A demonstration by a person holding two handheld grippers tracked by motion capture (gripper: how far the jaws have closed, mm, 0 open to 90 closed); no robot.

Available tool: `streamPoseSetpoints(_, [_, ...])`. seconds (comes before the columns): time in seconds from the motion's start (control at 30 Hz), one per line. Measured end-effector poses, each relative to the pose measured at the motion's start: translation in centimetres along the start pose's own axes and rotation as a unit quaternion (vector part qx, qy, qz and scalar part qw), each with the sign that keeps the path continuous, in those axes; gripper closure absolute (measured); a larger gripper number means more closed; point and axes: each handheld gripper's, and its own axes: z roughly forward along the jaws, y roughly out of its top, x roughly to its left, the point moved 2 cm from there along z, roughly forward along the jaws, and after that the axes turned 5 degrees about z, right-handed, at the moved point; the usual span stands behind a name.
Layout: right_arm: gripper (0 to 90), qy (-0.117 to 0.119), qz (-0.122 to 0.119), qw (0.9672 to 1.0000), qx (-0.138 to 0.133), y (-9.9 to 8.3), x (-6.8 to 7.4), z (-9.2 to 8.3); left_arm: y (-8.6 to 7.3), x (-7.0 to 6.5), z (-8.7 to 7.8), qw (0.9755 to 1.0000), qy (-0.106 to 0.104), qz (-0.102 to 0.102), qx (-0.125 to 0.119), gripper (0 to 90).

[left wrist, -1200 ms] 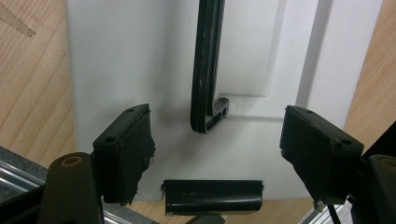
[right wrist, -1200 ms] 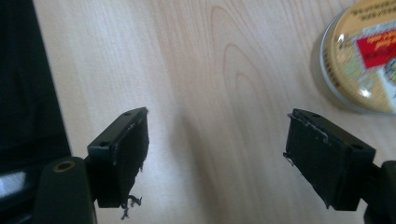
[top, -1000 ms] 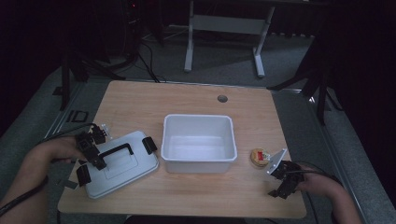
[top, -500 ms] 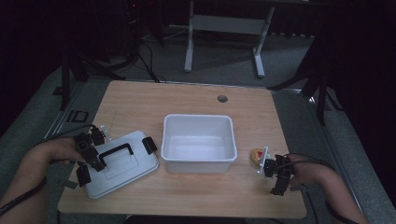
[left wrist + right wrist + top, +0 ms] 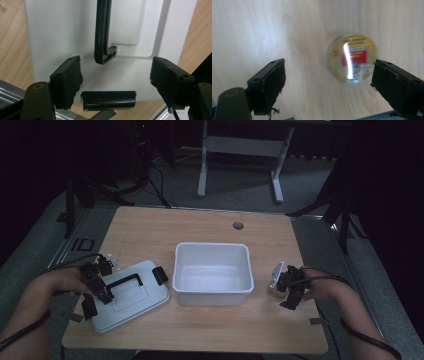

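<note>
Right tool (image 5: 286,289) hangs over the small round tin (image 5: 352,58) on the bench (image 5: 200,227), just right of the white tub (image 5: 212,272). Its jaws stand wide apart, nothing between them yet; in the right gripper view the tin lies flat on the wood, gold lid with a red label, off toward the right jaw rather than centred. Over on the other side, the left tool (image 5: 113,86) sits above the white lid (image 5: 131,295), which lies flat at the tub's left. Those jaws are open too, straddling the end of the black handle (image 5: 103,32) with a black clasp (image 5: 108,100) below them, gripping nothing. This looks like the reach for the tin, the pick not yet made. My read on the next move: shift the right tool sideways so the tin sits midway between the jaws, come down, then close on its rim. The tin is low and smooth, so a shallow bite could slip
</note>
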Motion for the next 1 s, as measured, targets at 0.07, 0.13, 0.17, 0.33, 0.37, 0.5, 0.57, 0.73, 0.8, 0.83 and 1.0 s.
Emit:
streamPoseSetpoints(0.07, [11.7, -0.008, 0.005, 1.0000, -0.002, 0.0, -0.8, 0.1, 0.0, 0.0, 0.0, 1.0000, -0.001, 0.000, 0.000, 24.6])
streamPoseSetpoints(0.13, [11.5, -0.011, 0.009, 0.9999, -0.001, 0.1, -1.5, 0.5, 0.0, 0.0, 0.0, 1.0000, -0.001, 0.000, 0.000, 24.6])
streamPoseSetpoints(0.17, [11.5, -0.011, 0.009, 0.9999, -0.001, 0.1, -1.5, 0.5, 0.1, 0.0, 0.0, 1.0000, 0.000, 0.001, 0.001, 24.6])
streamPoseSetpoints(0.33, [11.4, 0.003, 0.019, 0.9998, 0.007, 0.3, -2.6, 2.2, 0.1, 0.0, -0.1, 1.0000, 0.001, 0.004, 0.002, 24.6])
streamPoseSetpoints(0.37, [11.4, 0.003, 0.019, 0.9998, 0.007, 0.3, -2.6, 2.2, 0.0, 0.0, -0.1, 1.0000, 0.002, 0.003, 0.002, 24.6])
streamPoseSetpoints(0.5, [11.4, 0.006, 0.025, 0.9996, 0.014, 0.2, -3.2, 3.3, 0.0, 0.0, -0.1, 1.0000, 0.001, 0.003, 0.003, 24.6])
streamPoseSetpoints(0.57, [11.4, 0.009, 0.027, 0.9994, 0.017, 0.2, -3.3, 3.8, 0.0, 0.1, 0.0, 1.0000, -0.001, 0.002, 0.003, 24.6])
streamPoseSetpoints(0.73, [11.1, 0.016, 0.028, 0.9991, 0.029, 0.2, -3.7, 5.1, 0.1, 0.0, 0.3, 0.9999, -0.006, 0.004, 0.007, 24.6])
streamPoseSetpoints(0.8, [11.3, 0.017, 0.023, 0.9991, 0.032, 0.2, -3.6, 5.6, 0.2, 0.1, 0.5, 1.0000, -0.007, 0.004, 0.005, 24.6])
streamPoseSetpoints(0.83, [11.3, 0.017, 0.023, 0.9991, 0.032, 0.2, -3.6, 5.6, 0.2, 0.1, 0.5, 1.0000, -0.007, 0.004, 0.005, 24.6])
streamPoseSetpoints(1.0, [19.2, 0.012, 0.000, 0.9993, 0.036, 0.2, -3.5, 6.4, 0.0, 0.1, 0.8, 0.9999, -0.010, 0.002, 0.013, 24.6])
